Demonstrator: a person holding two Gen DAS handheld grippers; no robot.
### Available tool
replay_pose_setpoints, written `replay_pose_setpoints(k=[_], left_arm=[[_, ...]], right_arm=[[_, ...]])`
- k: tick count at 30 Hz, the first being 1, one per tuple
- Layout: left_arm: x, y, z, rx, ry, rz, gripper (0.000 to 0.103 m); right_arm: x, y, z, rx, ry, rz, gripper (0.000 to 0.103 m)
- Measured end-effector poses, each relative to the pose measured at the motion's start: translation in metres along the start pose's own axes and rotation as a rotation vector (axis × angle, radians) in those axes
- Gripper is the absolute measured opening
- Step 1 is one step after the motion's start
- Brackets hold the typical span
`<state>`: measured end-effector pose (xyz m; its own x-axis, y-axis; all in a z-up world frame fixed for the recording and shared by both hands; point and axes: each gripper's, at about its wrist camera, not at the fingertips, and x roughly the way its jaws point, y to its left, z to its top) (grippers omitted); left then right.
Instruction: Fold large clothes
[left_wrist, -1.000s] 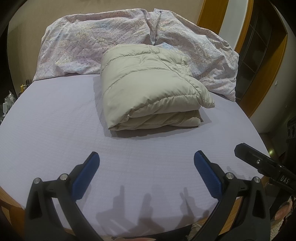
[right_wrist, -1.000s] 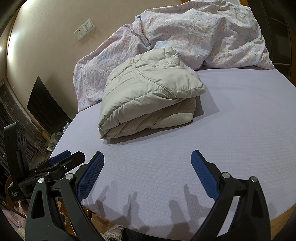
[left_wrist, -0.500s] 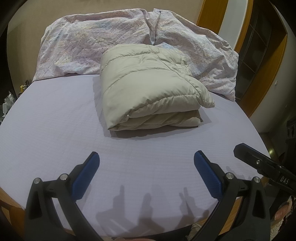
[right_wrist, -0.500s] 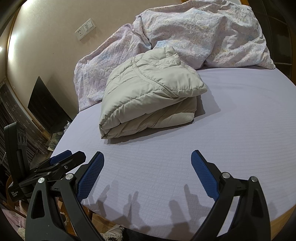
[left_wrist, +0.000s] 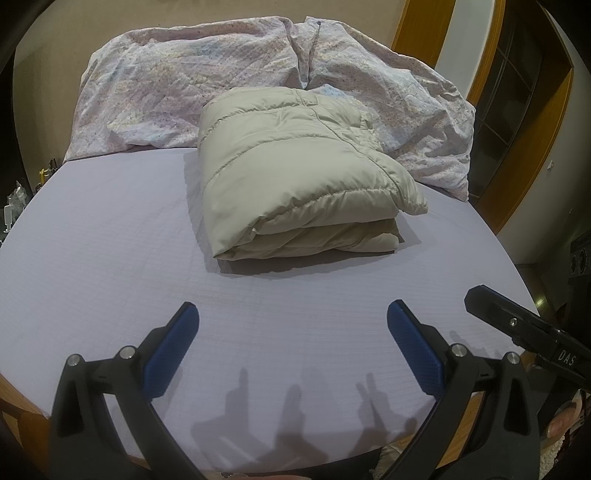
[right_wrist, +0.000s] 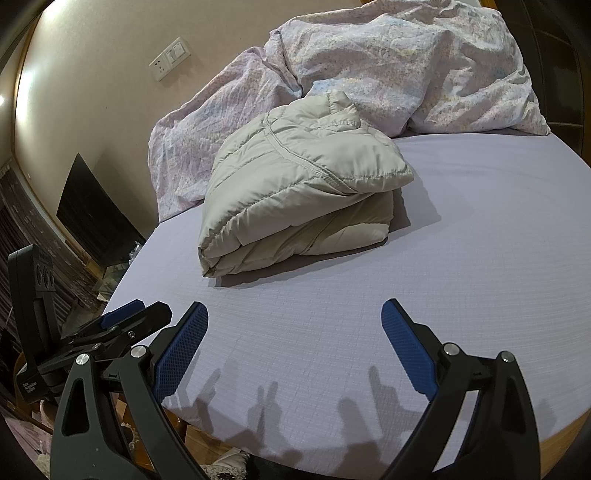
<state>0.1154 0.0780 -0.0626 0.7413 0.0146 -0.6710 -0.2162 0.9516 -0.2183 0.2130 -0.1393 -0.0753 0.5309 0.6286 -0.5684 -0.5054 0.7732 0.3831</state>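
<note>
Barely anything has moved since a second ago: both views creep a touch closer to the bed, and the jacket (left_wrist: 295, 173) sits exactly as it did. It's a beige puffer, folded into a thick bundle of stacked layers, lying on the lilac sheet (left_wrist: 110, 236) toward the head of the bed, its far edge right up against the crumpled floral duvet (left_wrist: 177, 85) piled along the wall. From the right wrist view the top layer overhangs the lower ones a bit on the right side, and the collar end pokes up at the back by the duvet. The left tool (left_wrist: 291, 343) hangs over the foot of the bed with its blue pads (left_wrist: 170, 354) spread wide and nothing between them, well short of the jacket. Same story for the right tool (right_wrist: 295, 343): wide open, holding nothing, hovering above the sheet near the bed's edge. Each tool shows up at the edge of the other's view, so they sit side by side. Finger shadows fall on the sheet just in front of both. A wall socket (right_wrist: 170, 59) sits above the duvet, and a wooden door frame (left_wrist: 413, 33) stands off to the right.
</note>
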Motion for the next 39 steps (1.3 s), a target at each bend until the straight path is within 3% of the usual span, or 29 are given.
replay_pose_setpoints(k=[39], left_arm=[[0.0003,-0.0025,-0.0007,0.000,-0.002,-0.005,0.101]], right_arm=[[0.0036,0.0061,-0.0035,0.003,-0.001,0.006,0.097]])
